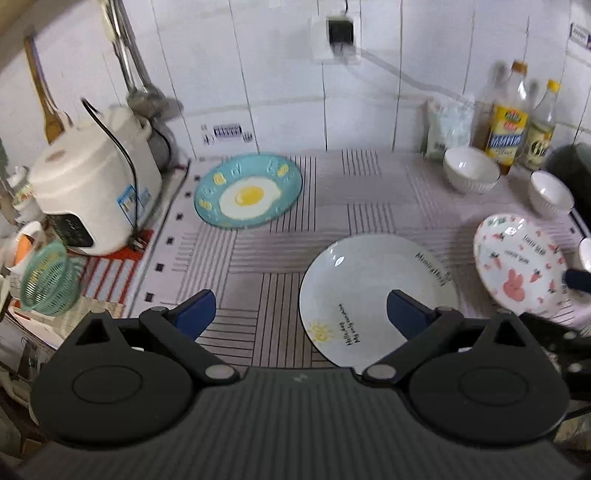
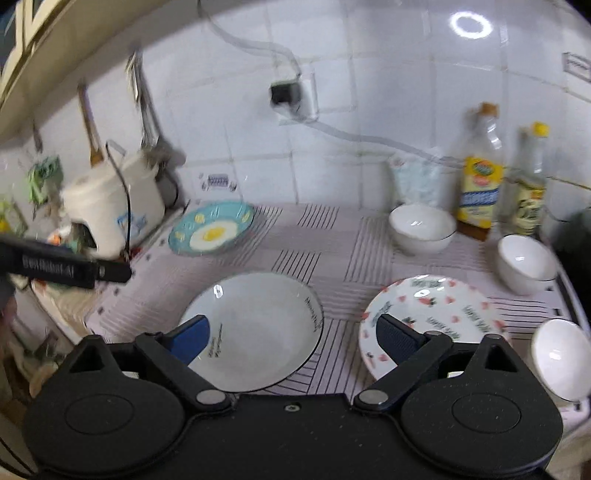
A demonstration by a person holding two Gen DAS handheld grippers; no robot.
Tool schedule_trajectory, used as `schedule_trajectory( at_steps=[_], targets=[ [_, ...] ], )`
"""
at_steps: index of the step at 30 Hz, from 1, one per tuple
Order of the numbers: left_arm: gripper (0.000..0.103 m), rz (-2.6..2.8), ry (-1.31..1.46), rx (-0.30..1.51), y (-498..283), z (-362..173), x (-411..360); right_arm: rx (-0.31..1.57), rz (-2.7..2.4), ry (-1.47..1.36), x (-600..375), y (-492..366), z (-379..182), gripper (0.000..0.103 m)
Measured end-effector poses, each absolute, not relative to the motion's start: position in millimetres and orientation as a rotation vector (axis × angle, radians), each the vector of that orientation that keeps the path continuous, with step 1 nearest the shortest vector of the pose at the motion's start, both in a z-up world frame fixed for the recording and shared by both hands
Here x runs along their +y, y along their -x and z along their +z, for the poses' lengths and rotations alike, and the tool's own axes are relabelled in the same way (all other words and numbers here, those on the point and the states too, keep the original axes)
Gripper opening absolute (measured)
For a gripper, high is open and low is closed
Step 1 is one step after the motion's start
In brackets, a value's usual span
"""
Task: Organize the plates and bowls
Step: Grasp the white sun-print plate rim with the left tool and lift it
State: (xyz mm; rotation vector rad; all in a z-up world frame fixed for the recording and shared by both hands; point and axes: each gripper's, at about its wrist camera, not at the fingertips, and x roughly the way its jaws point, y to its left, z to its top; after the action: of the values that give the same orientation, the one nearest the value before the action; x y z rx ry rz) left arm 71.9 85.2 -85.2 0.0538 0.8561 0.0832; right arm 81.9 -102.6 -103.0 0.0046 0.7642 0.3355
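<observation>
Both tongs wide, empty: left tongs [image 1: 301, 314], right tongs [image 2: 293, 338]. White plate [image 2: 255, 332] below; glazed rim could slip, clip pink plate [image 2: 436, 325] alongside.

White glazed wall tiles [image 1: 280, 74] with dark grout lines back a counter covered by a pale cloth [image 1: 332, 199] printed with blocks of dark stripes. A wall socket [image 1: 341, 31] with a black plug serves as landmark; a pale cable runs from it down to the right. Below and left of the socket stands a white rice cooker [image 1: 92, 192]; below and right, two bottles [image 1: 508, 118]. A ring-shaped light reflection [image 2: 472, 25] glints on the tiles above the bottles.
</observation>
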Motion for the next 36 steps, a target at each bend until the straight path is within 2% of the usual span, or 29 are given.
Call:
schedule_trajectory(
  at_steps=[4,11,13,17,19,21,24,26,28,29,30,36],
  targets=[
    [0.098,0.044,-0.027,0.927,-95.5,-114.5,93.6,0.855,0.359,-0.123,-105.7,-99.6,-140.1,0.082],
    [0.092,-0.029,0.058,1.013,-129.2,-161.4,111.4,0.908,0.350,-0.246,-106.9,-112.4,-180.9,0.082],
    [0.090,-0.034,0.062,1.022,-135.3,-170.4,114.1,0.923,0.340,-0.250,-104.1,-117.1,-190.2,0.079],
    [0.079,-0.059,0.092,1.046,-146.7,-186.4,119.2,0.947,0.348,-0.252,-99.2,-126.8,-202.1,0.066],
    [0.070,-0.053,0.108,1.069,-154.3,-195.1,123.1,0.977,0.333,-0.271,-99.3,-133.2,-209.8,0.054],
    [0.059,-0.050,0.130,1.111,-162.8,-204.1,126.3,1.004,0.321,-0.288,-98.7,-138.1,-214.6,0.035],
    [0.057,-0.064,0.125,1.165,-172.7,-211.4,127.3,1.024,0.315,-0.246,-96.9,-141.2,-218.9,0.021],
    [0.051,-0.079,0.122,1.181,-177.0,-214.6,127.1,1.032,0.319,-0.287,-102.0,-141.8,-221.3,0.020],
    [0.038,-0.085,0.123,1.202,-181.5,-219.4,128.8,1.044,0.312,-0.335,-105.4,-143.0,-223.9,0.019],
    [0.027,-0.082,0.119,1.226,-184.7,-223.5,129.7,1.051,0.304,-0.350,-105.5,-143.4,-224.8,0.018],
    [0.023,-0.096,0.138,1.231,-186.0,-225.1,132.2,1.062,0.294,-0.361,-104.6,-144.4,-225.7,0.018],
    [0.021,-0.127,0.223,1.263,-195.3,-228.7,144.5,1.112,0.258,-0.420,-104.2,-153.5,-230.7,0.018]
  ],
)
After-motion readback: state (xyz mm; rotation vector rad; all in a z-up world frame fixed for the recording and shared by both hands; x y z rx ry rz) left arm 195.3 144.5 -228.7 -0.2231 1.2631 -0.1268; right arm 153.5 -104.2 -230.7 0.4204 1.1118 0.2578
